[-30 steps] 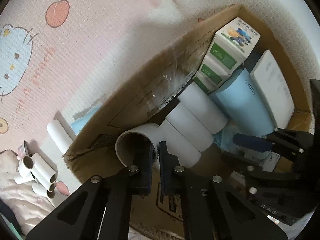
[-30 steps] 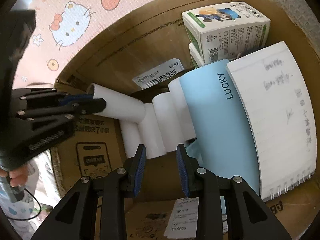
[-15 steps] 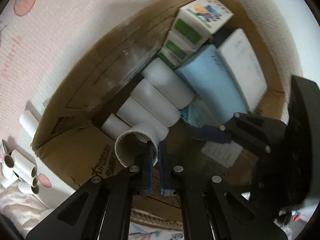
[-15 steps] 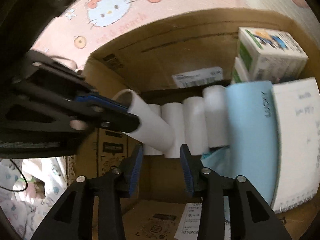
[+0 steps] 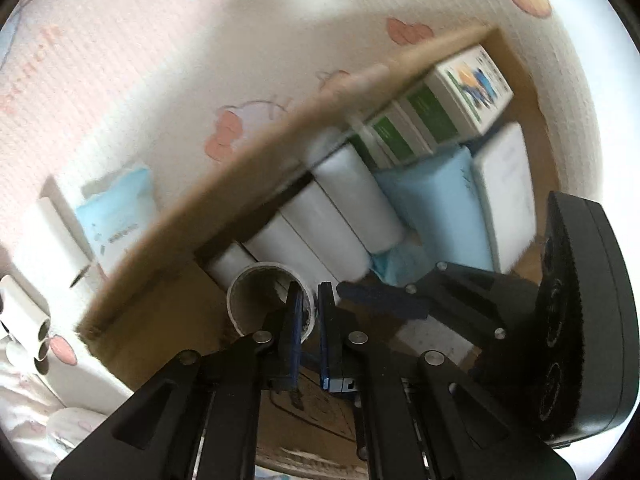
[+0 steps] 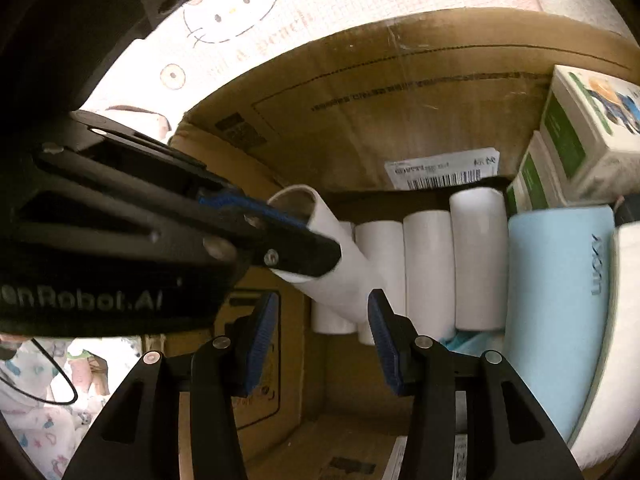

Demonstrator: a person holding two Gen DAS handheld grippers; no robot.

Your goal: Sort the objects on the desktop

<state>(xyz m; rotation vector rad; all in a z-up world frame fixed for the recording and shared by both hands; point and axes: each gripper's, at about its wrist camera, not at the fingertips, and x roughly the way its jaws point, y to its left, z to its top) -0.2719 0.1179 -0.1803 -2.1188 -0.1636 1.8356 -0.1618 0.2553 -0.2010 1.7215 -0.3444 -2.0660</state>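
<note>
A white cardboard tube [image 6: 348,284] slants down into the cardboard box [image 6: 400,120], its lower end on a row of like tubes [image 6: 428,272] along the box's far wall. My left gripper [image 5: 309,292] pinches the tube's upper rim [image 5: 240,304], one finger inside and one outside. Its jaws are starting to open, and the tube's wall is still between the pads. My right gripper [image 6: 324,300] hovers just short of the tube's lower end. Its jaws are opening and its pads touch nothing.
In the box, right of the tube row, stand a light blue notebook [image 6: 560,300], a white notebook [image 5: 504,184] and green-and-white cartons [image 6: 580,132]. Outside, on the pink mat [image 5: 160,40], lie several loose tubes [image 5: 24,320] and a blue packet [image 5: 116,216].
My left gripper has tipped and carried the tube deeper into the box, onto the tube row. My right gripper has spread its fingers wide and slid left under the tube's lower end.
</note>
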